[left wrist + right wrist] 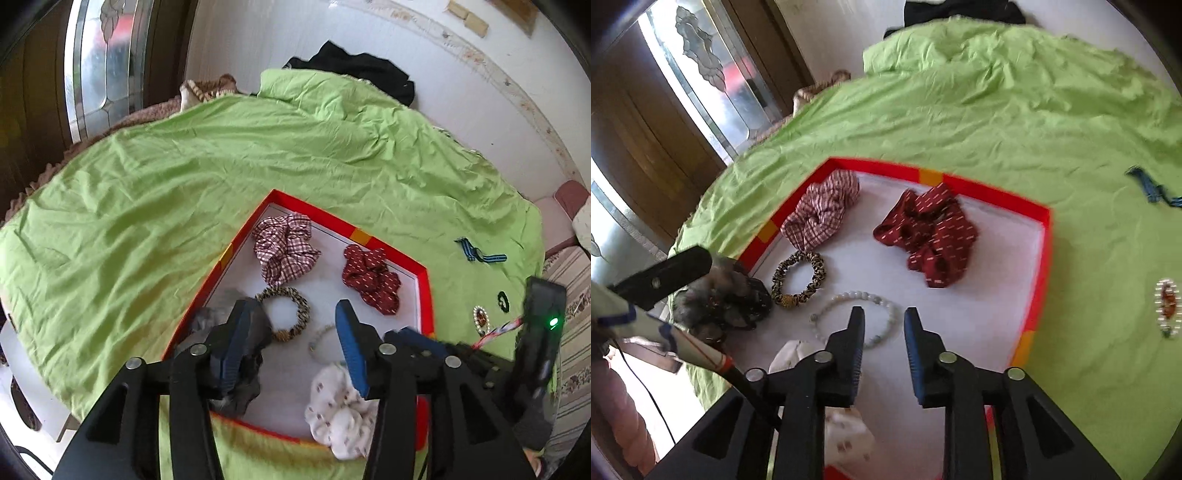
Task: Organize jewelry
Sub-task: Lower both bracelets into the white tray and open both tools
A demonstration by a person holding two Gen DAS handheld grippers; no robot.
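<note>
Right tongs spread apart, hold nothing, low centre of right view. Bead bracelet lies flat in red tray, right at tips, nearer right hand. Left tongs spread too, empty; dark scrunchie beside left finger.

I find nothing to read here: no words, numbers or brand marks show on the red tray, on the green bedsheet, or elsewhere.

black tool, blue ribbed pads, silver screws
</note>
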